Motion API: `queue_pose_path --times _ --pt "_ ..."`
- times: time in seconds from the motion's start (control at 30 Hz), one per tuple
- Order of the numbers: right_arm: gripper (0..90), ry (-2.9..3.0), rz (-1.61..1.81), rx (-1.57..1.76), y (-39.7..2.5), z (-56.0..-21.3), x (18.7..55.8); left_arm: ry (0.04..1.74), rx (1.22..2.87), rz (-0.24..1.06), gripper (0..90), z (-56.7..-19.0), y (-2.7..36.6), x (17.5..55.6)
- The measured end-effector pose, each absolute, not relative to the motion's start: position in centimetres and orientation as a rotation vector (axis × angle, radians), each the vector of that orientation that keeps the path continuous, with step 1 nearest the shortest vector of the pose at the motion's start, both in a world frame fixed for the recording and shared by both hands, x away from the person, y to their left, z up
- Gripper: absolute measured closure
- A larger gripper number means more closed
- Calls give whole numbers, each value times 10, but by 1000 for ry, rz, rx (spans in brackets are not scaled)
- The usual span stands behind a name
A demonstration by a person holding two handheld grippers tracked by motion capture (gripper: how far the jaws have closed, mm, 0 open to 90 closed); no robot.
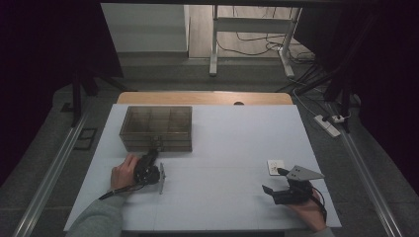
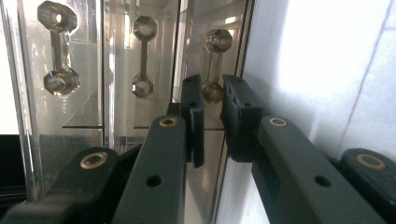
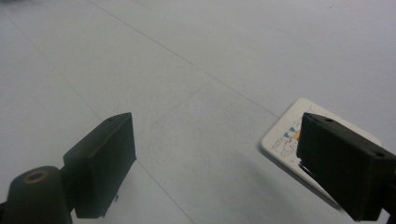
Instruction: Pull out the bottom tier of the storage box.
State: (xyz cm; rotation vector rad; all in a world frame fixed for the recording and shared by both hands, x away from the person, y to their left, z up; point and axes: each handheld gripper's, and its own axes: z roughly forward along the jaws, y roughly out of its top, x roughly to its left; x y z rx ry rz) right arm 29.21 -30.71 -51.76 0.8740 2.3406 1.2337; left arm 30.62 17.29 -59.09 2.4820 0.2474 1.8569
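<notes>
closing narrowly around one small handle (image 2: pixel 213 65) of the stiff, slippery clear drawer box (image 1: pixel 156 127), left gripper (image 2: pixel 214 119) is not yet clamped; right gripper (image 3: pixel 233 163) waits wide.

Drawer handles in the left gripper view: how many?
3, all on the clear drawer box front: one at far left, one in the middle, one at right just ahead of the left claw. More may be out of frame.

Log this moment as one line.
left gripper: closing around drawer handle | clear drawer box | right gripper: open, beside card
</notes>
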Motion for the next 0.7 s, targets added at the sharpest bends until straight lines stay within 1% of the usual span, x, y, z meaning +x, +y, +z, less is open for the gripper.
queue_pose_path --times 0.1,0.33,0.7 --pt "115 2341 1233 875 -307 -518 292 270 2480 1845 771 -590 174 307" --pt "115 2340 1234 876 -307 -518 292 272 2484 1846 773 -590 173 307" --pt "115 2341 1231 875 -307 -518 292 247 2492 1866 800 -591 173 307"
